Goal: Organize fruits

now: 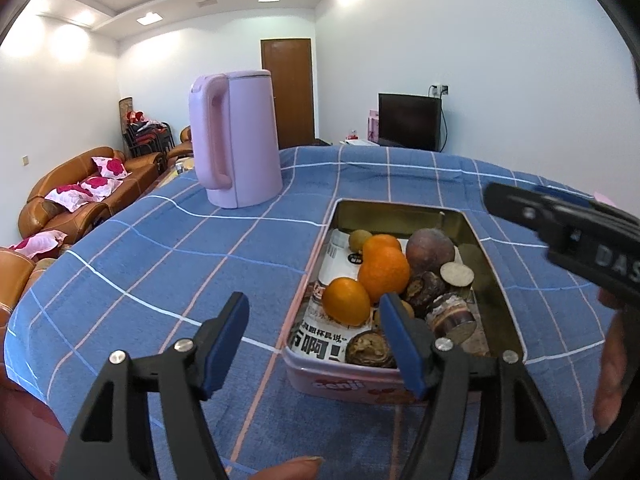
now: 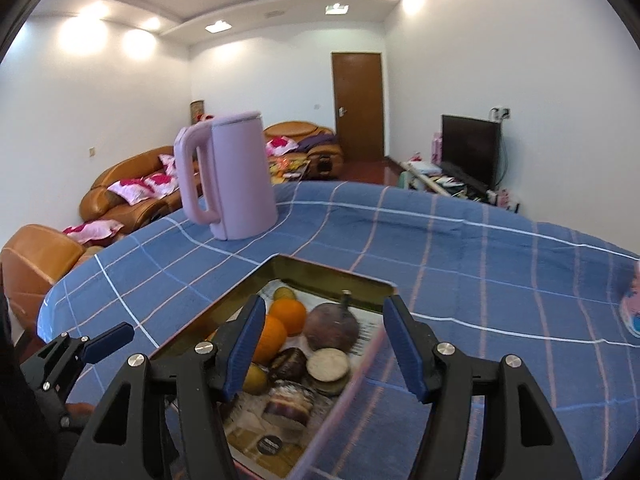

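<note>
A lilac electric kettle (image 1: 236,140) stands upright on the blue checked tablecloth (image 1: 160,248), at about eleven o'clock from the left gripper (image 1: 314,344) and well apart from it, handle turned toward the camera. Brown leather sofas (image 1: 80,192) with pink-flowered cushions lie beyond the table's left edge; a dark television (image 1: 409,122) and a wooden door (image 1: 287,90) stand at the far wall.

The rectangular tin (image 1: 492,264), its inner walls gold, sits at one o'clock from the left gripper, lined with printed paper and holding three oranges (image 1: 383,272), a round purple-brown fruit (image 1: 430,250), a small greenish fruit (image 1: 360,239) and several dark, shrivelled pieces. The left gripper's jaws stand apart with nothing between them; its right pad overlaps the tin's near corner. The right gripper (image 2: 324,348) hovers just over the tin, jaws parted and empty, the fruit showing between its blue pads (image 2: 404,348)
</note>
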`<state>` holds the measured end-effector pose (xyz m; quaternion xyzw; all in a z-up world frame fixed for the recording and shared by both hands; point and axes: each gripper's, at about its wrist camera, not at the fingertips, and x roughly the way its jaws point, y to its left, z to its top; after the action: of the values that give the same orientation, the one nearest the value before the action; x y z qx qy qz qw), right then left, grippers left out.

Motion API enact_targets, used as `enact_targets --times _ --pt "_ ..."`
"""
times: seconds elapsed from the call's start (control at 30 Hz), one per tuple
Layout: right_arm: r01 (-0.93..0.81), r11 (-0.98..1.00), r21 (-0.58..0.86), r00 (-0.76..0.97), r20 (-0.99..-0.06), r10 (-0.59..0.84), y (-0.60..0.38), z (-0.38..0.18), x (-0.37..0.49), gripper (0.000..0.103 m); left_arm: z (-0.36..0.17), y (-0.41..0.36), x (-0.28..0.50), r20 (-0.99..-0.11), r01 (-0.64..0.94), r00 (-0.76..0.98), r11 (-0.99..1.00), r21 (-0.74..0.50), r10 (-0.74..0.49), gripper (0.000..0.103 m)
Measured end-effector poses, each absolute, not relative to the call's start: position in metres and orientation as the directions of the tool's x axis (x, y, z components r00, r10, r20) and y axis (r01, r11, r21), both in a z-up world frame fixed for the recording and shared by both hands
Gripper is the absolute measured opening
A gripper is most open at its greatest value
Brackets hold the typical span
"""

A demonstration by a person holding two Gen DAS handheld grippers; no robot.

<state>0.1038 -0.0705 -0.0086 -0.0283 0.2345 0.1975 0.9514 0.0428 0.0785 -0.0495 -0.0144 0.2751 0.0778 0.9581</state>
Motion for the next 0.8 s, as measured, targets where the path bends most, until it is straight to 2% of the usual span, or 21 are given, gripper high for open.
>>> enact_targets --times 0.37,0.8 --pt "-0.318 0.948 0.025 0.859 -0.416 0.299 -0.095 0.0 0.073 0.064 -0.037 0.074 0.033 -0.498 -0.156 0.856 0.988 0.007 0.139 0.081" --pt "-0.301 0.953 0.021 0.877 -0.387 0.285 -0.103 0.005 0.056 0.065 -0.029 0.07 0.028 -0.483 -0.149 0.865 0.989 0.007 0.134 0.081"
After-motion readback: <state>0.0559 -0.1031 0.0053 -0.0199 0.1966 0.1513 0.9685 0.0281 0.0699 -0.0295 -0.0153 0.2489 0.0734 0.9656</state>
